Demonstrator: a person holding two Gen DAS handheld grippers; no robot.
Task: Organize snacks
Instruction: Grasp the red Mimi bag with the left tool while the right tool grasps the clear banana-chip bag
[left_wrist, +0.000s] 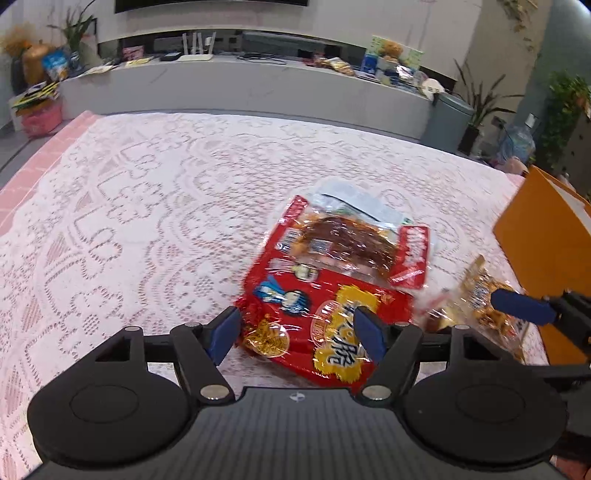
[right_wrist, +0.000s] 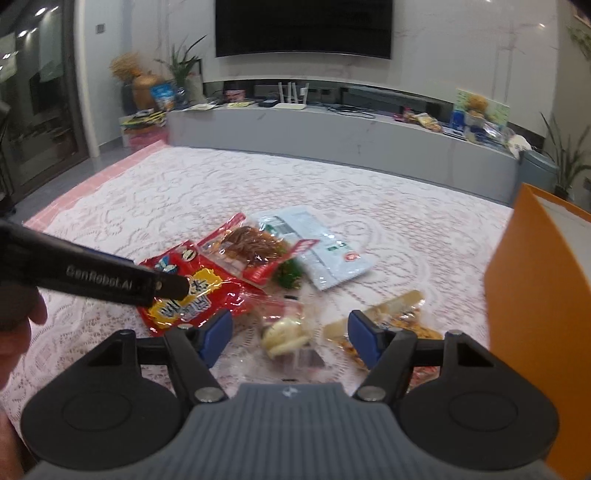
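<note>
Snack packets lie on a lace tablecloth (left_wrist: 147, 206). A big red packet (left_wrist: 321, 317) lies right under my open left gripper (left_wrist: 299, 332), its jaws wide over the packet's near end. A red-edged clear packet of brown strips (left_wrist: 347, 240) lies on top of it, also in the right wrist view (right_wrist: 255, 247). A white-blue packet (right_wrist: 321, 247) lies behind. My right gripper (right_wrist: 290, 332) is open over a small clear packet with pale pieces (right_wrist: 286, 334). An orange-yellow snack packet (right_wrist: 391, 321) lies by its right finger.
An orange box (right_wrist: 543, 295) stands at the table's right edge, close to the right gripper. The left gripper's arm (right_wrist: 92, 273) crosses the right wrist view at left. A grey TV bench (right_wrist: 332, 133) with clutter runs behind the table.
</note>
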